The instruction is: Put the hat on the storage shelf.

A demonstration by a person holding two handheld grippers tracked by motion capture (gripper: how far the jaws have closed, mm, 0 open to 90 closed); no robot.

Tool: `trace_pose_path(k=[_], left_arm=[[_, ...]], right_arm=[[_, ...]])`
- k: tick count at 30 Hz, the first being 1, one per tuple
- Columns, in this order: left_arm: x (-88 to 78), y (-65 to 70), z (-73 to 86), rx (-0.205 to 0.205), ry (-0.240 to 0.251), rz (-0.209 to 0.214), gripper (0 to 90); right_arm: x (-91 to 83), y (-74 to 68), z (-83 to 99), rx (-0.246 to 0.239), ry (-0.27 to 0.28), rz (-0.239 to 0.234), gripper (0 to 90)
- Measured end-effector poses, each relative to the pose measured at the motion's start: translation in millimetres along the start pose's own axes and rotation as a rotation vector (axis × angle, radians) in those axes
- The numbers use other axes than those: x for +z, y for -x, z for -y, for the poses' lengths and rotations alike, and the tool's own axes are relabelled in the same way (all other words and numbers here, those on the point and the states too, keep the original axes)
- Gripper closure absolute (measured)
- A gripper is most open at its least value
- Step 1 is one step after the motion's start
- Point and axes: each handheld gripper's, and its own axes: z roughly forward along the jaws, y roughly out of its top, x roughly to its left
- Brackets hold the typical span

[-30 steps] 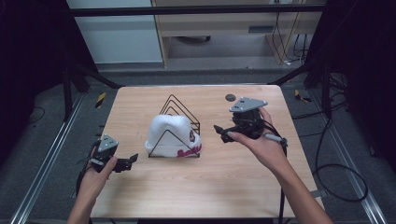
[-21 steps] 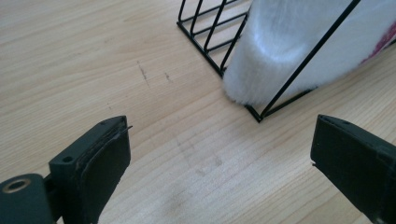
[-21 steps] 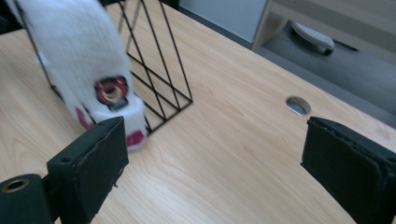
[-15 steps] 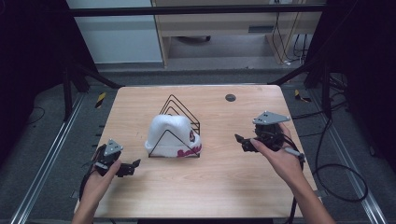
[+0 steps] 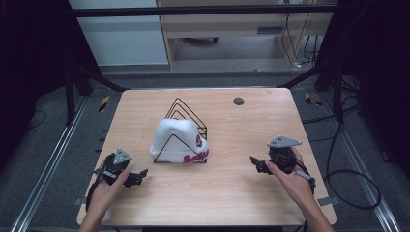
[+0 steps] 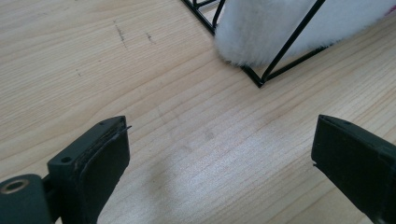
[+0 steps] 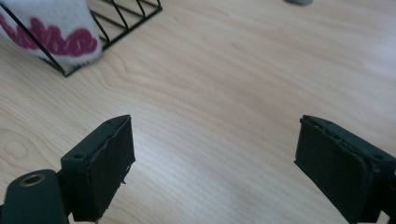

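A white fluffy hat (image 5: 176,140) with red lettering sits inside a black wire rack (image 5: 186,112) at the middle of the wooden table (image 5: 232,198). My left gripper (image 5: 139,177) rests low at the front left, open, its jaws aimed toward the rack's near corner (image 6: 256,80) and the hat's edge (image 6: 266,28). My right gripper (image 5: 257,164) is low at the front right, open and pointing left toward the hat (image 7: 51,32). Its jaws have just been closing slightly, and only bare wood lies between them. In the gripper views the left gripper (image 6: 219,154) and right gripper (image 7: 215,154) stand wide apart.
A small dark disc (image 5: 238,101) lies near the table's far edge, right of centre, and peeks in as the disc (image 7: 299,2) in the right gripper view. Black frame bars and cables surround the table; a cable trails off the right side.
My right gripper has come down and toward the front right of the table, away from the rack. My left gripper sank slightly at the front left. The hat and rack stayed put.
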Motion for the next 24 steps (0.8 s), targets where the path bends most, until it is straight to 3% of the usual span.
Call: trace_pose_path(k=[7, 15, 20, 24], left_arm=[[6.3, -2.9, 2.7, -0.007, -0.003, -0.006, 3.8], [14.0, -7.9, 5.0, -0.032, 0.002, -0.013, 3.8], [22.3, -7.1, 5.1, -0.023, -0.018, -0.029, 3.8], [24.1, -10.6, 8.9, -0.07, 0.0, -0.016, 1.7]], right_arm=[[13.4, 1.7, 24.5, 0.03, -0.068, -0.016, 11.5], [28.3, 9.6, 41.1, 0.09, -0.111, 0.026, 11.0], [33.5, 10.2, 47.9, 0.115, -0.082, 0.064, 9.7], [35.6, 5.1, 47.9, 0.093, -0.09, 0.09, 7.9]])
